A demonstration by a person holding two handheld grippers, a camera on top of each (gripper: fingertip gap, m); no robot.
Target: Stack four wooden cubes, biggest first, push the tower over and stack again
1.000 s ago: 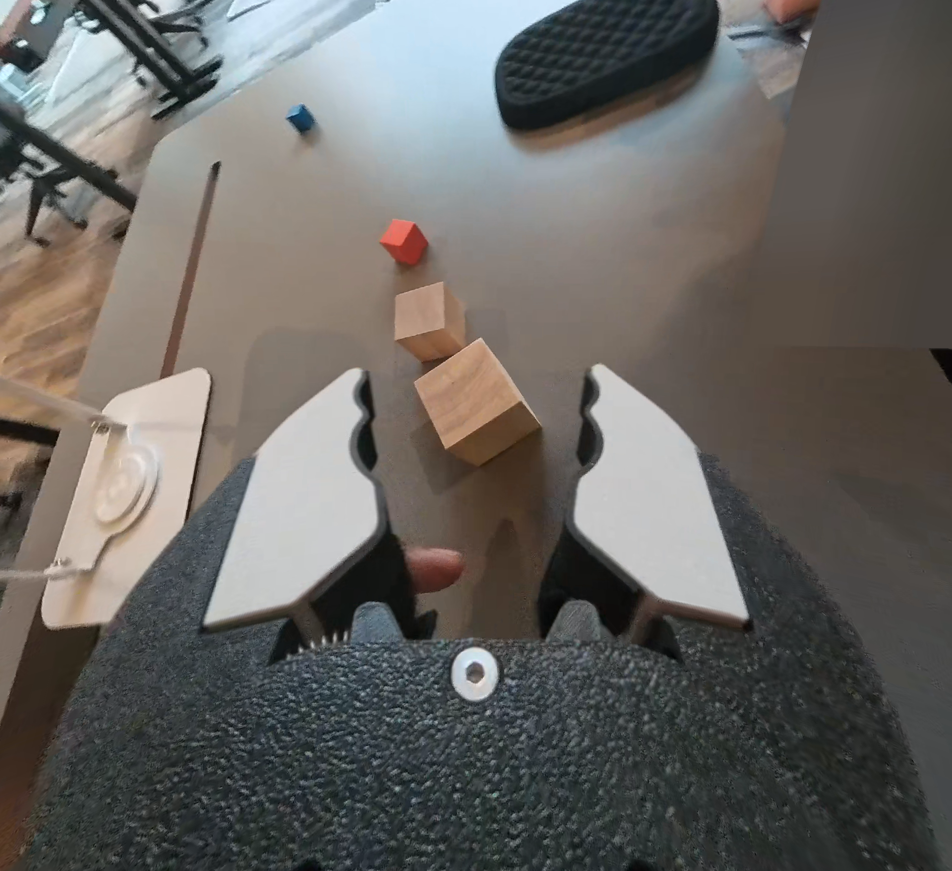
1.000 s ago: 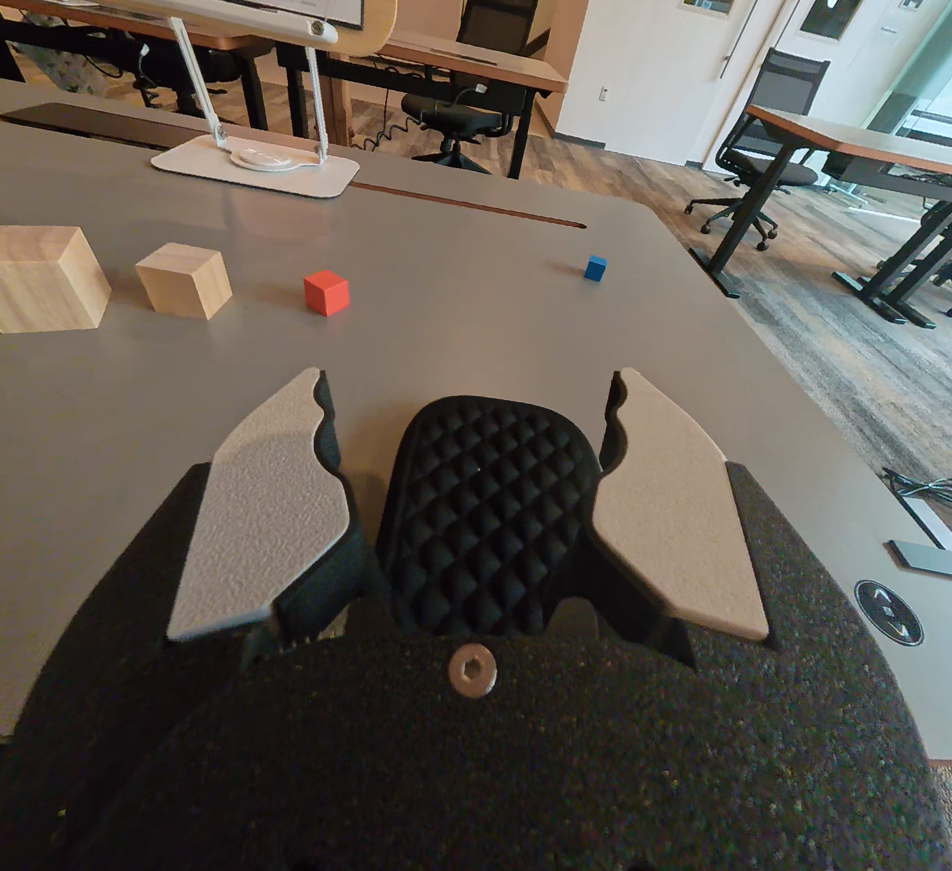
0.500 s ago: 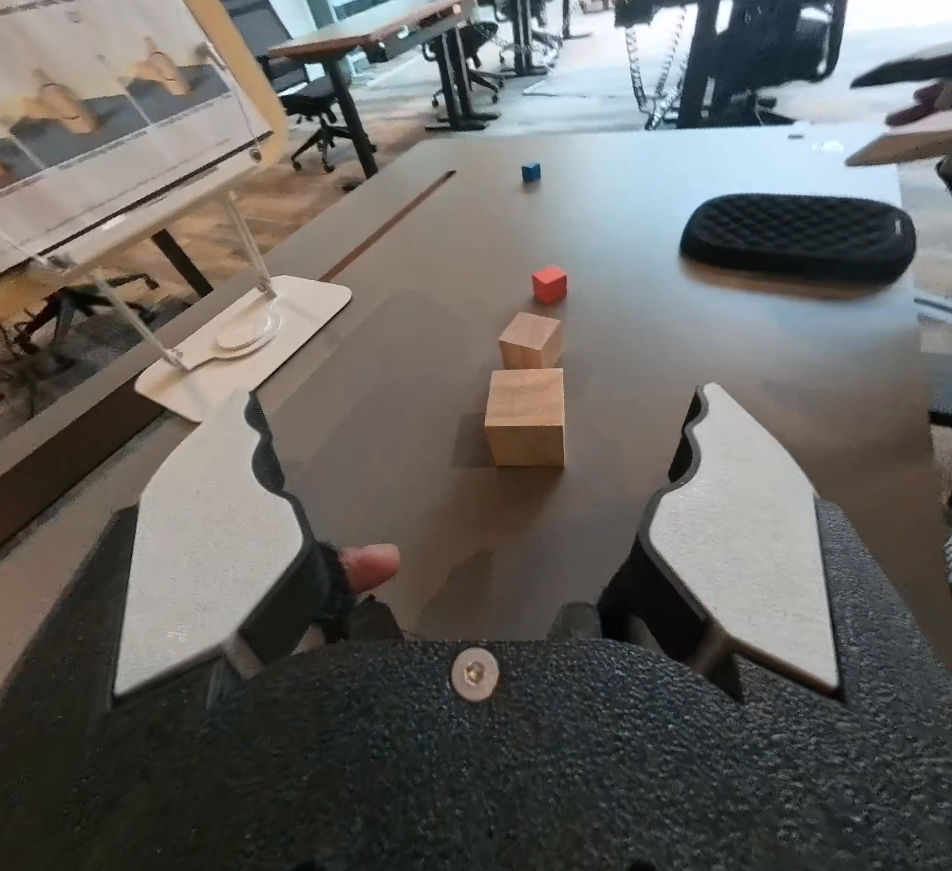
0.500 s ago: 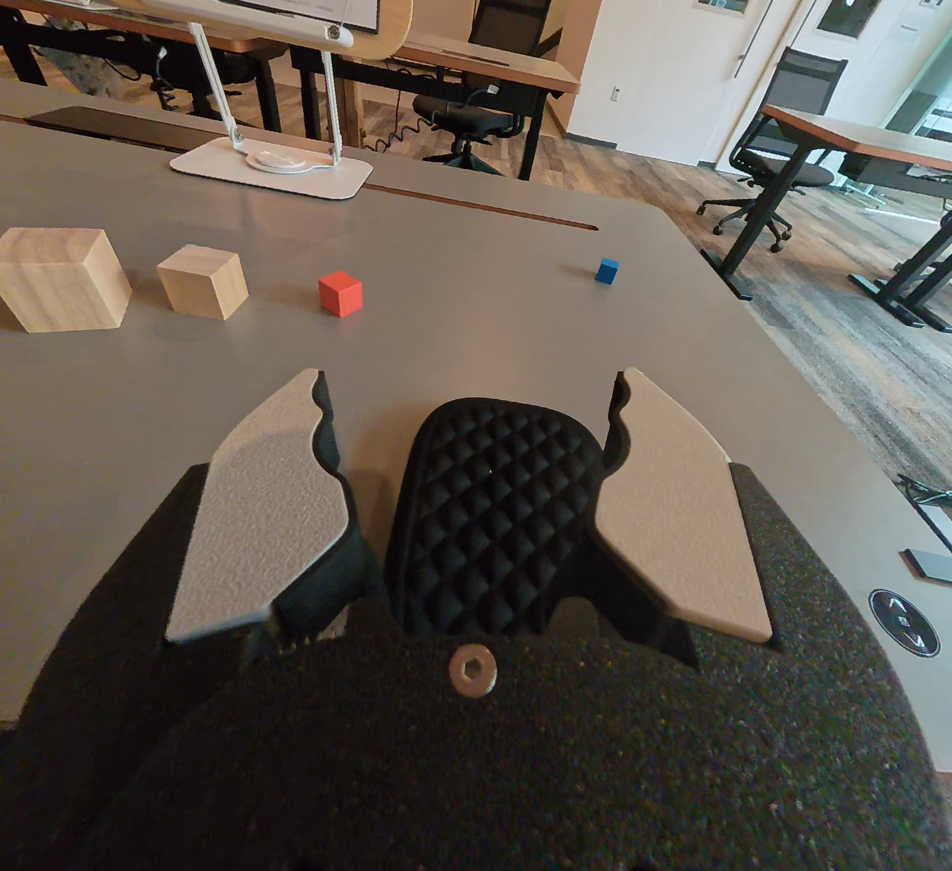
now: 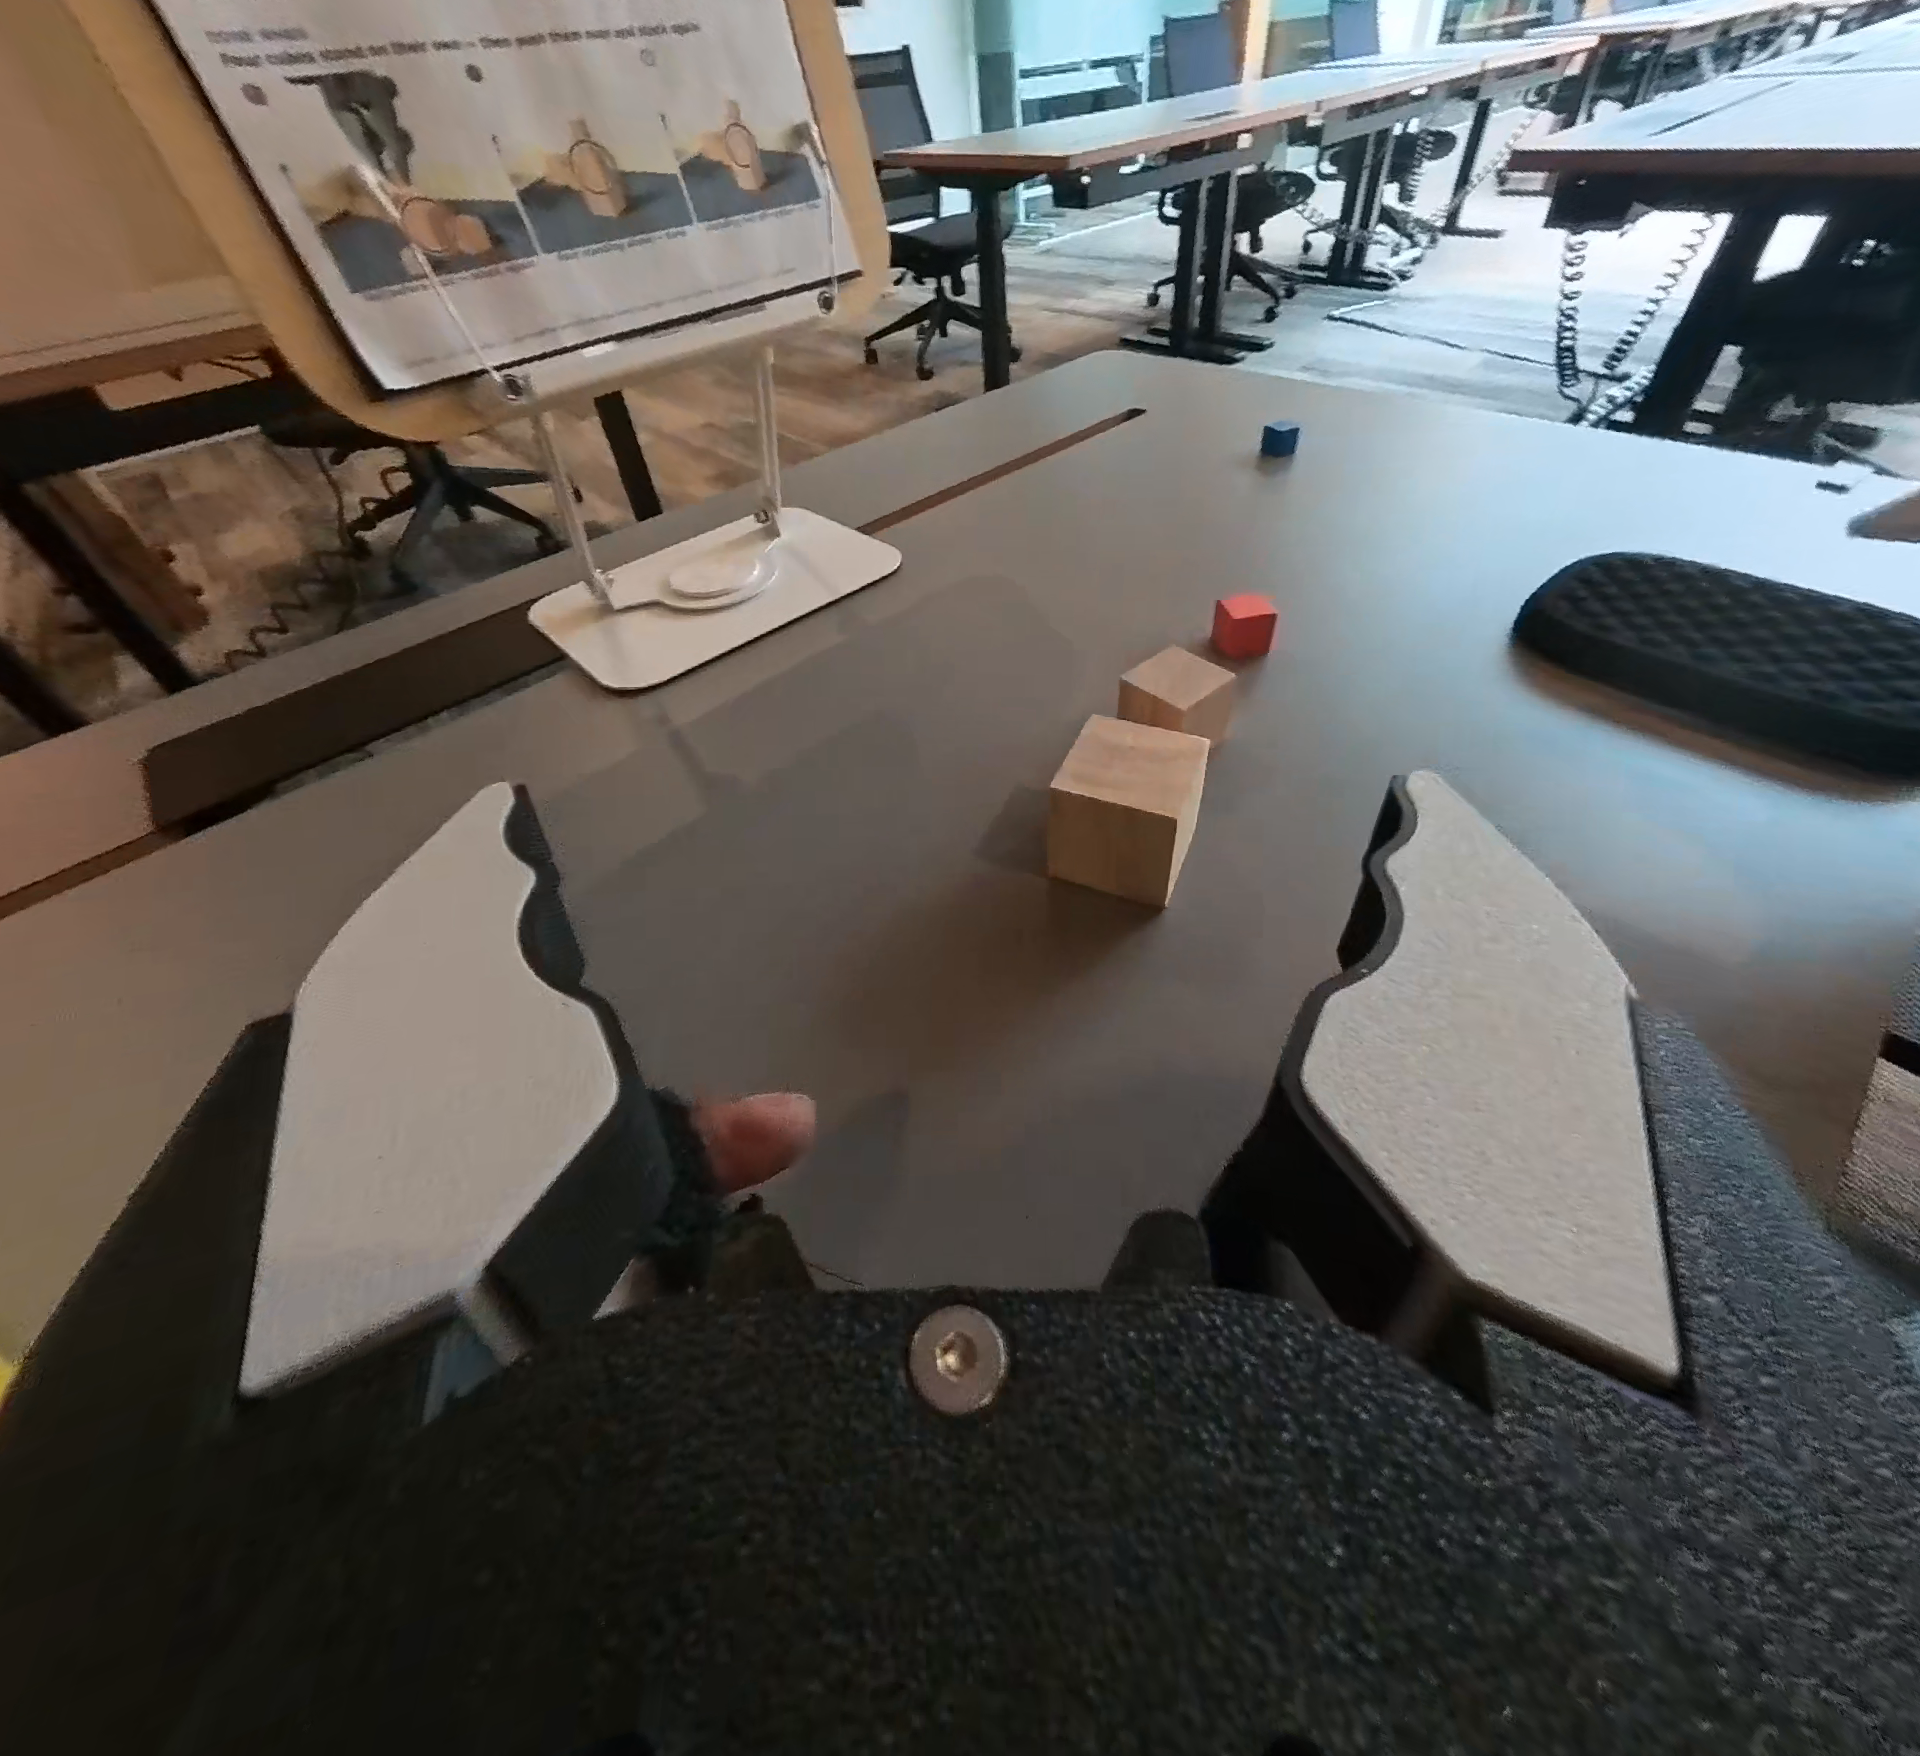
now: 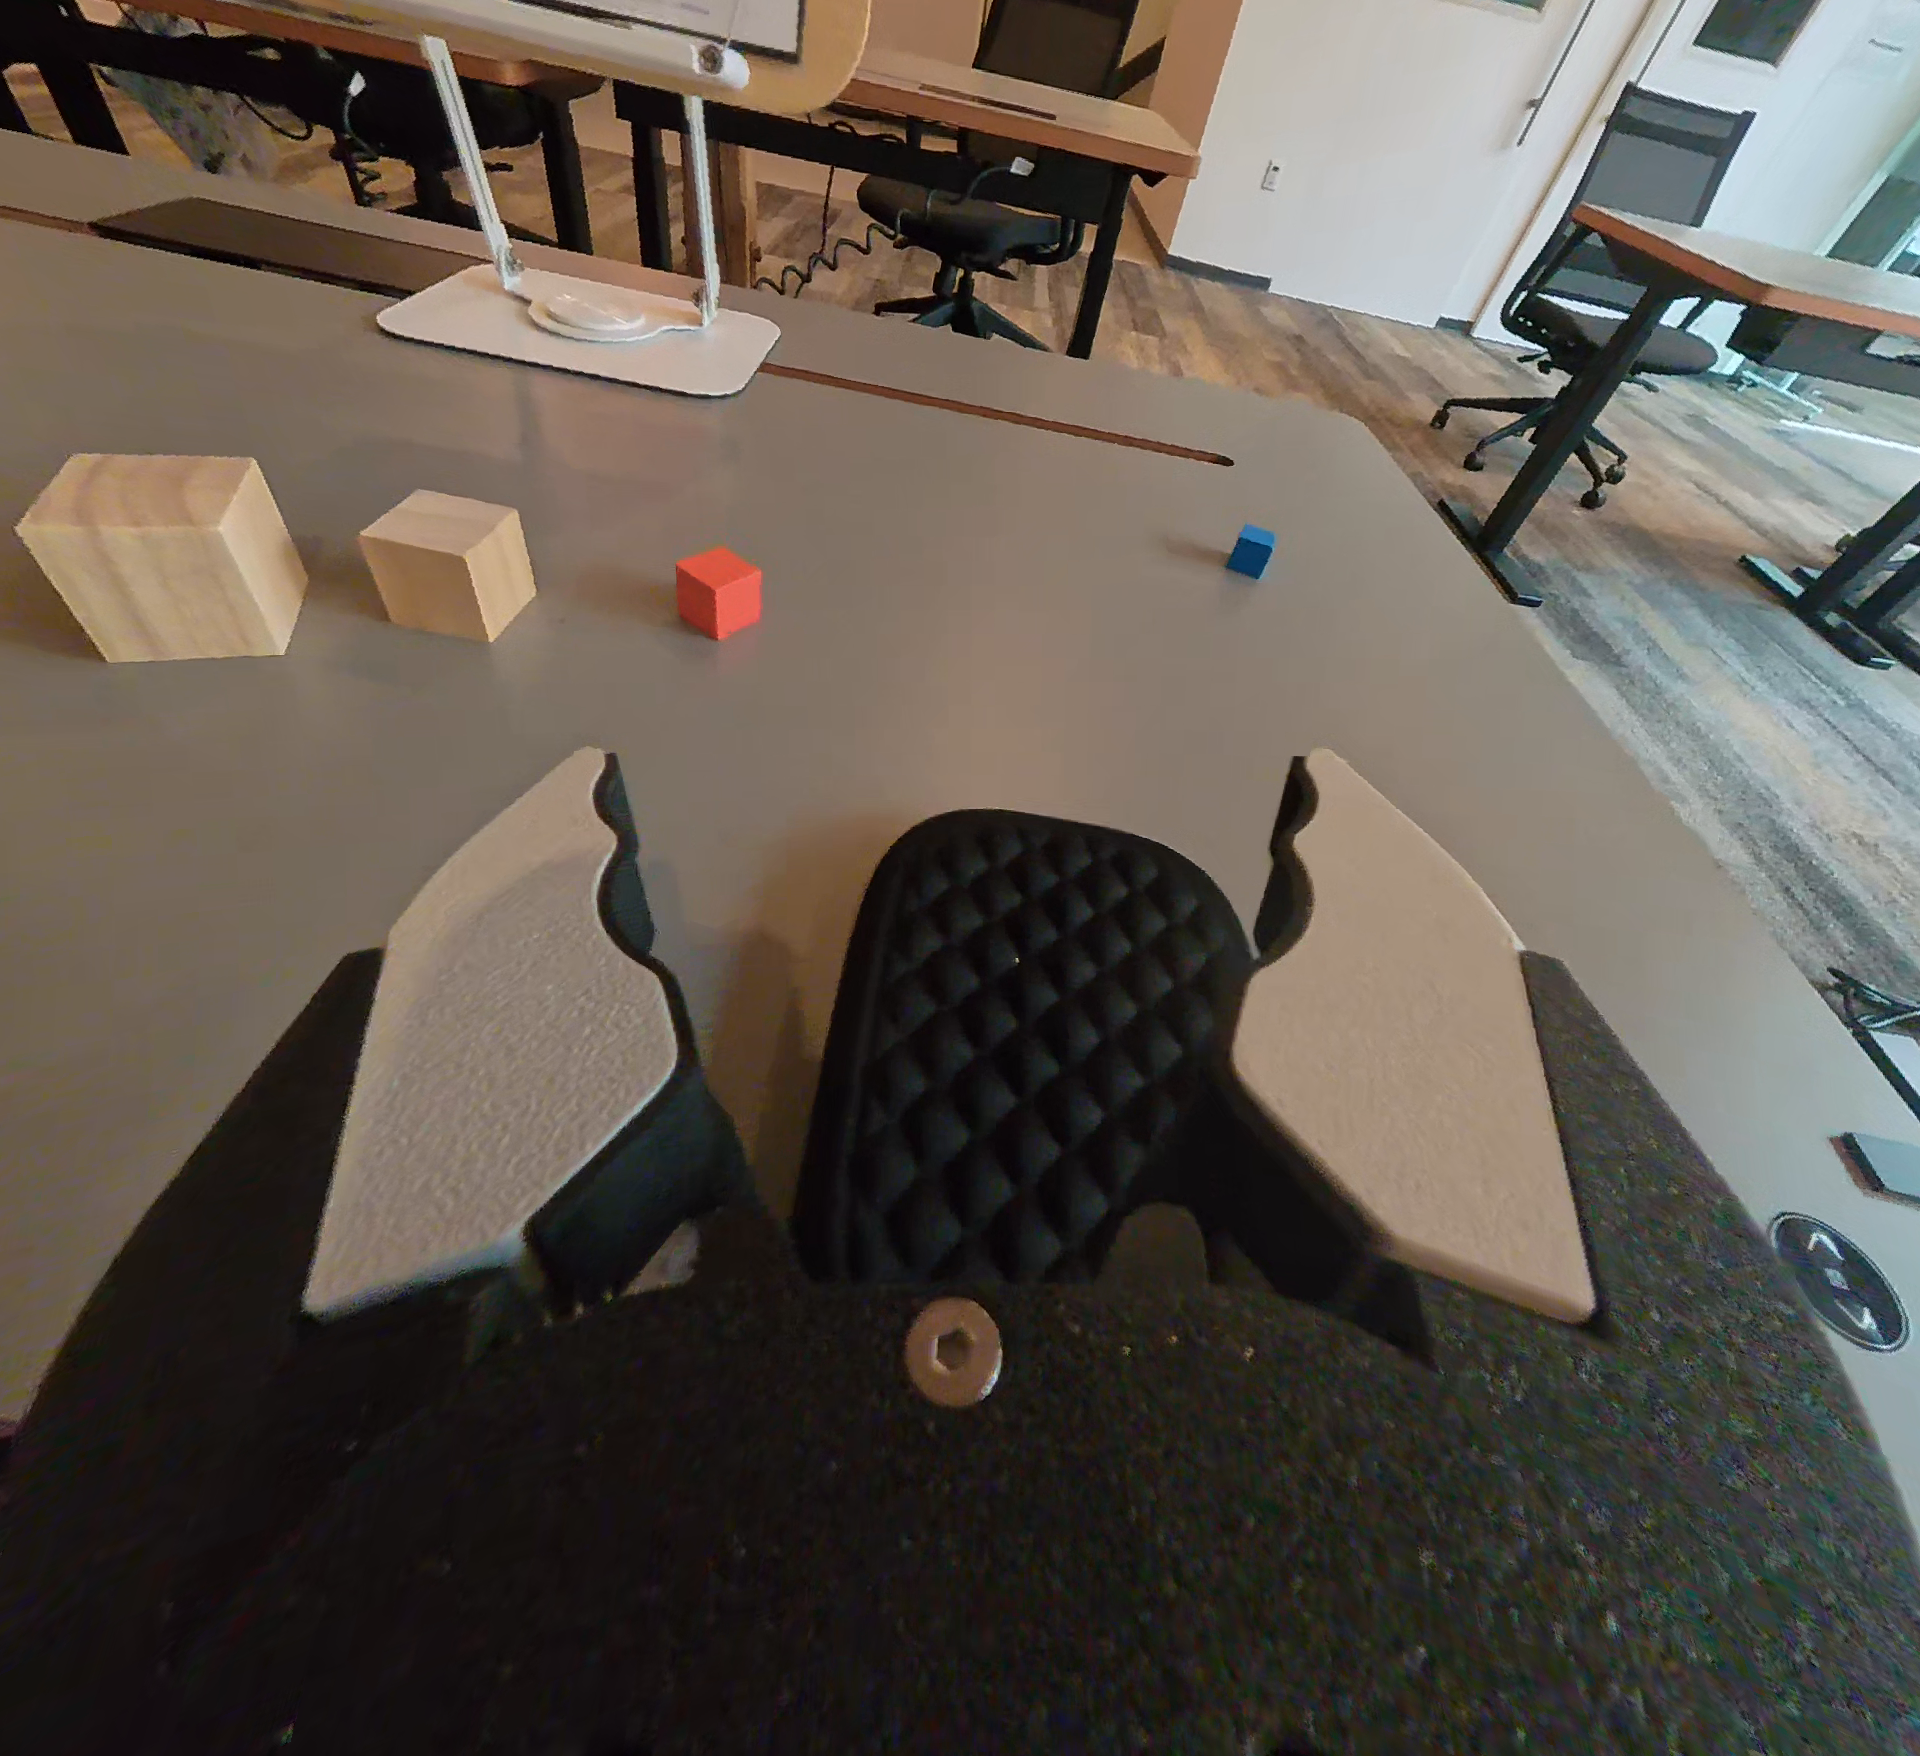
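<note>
Grey table [image 5: 852, 875], both claws [image 5: 956, 885] [image 6: 951, 859] wide, empty.

A black quilted pad [image 6: 1029, 1031] lies on the grey desk [image 6: 987, 667]; a white-based stand [image 5: 717, 589] holds an instruction sheet [image 5: 499, 85]. Office chairs [image 6: 997, 200] stand behind.

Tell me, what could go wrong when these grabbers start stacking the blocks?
1. The blue cube is tiny and sits far from the others near the table edge; a clumsy pinch might flick it off.
2. The biggest cube and the medium cube sit close together, so the open left gripper may bump one while grabbing the other.
3. The black pad lies under the open right gripper and could catch its fingers.
</note>
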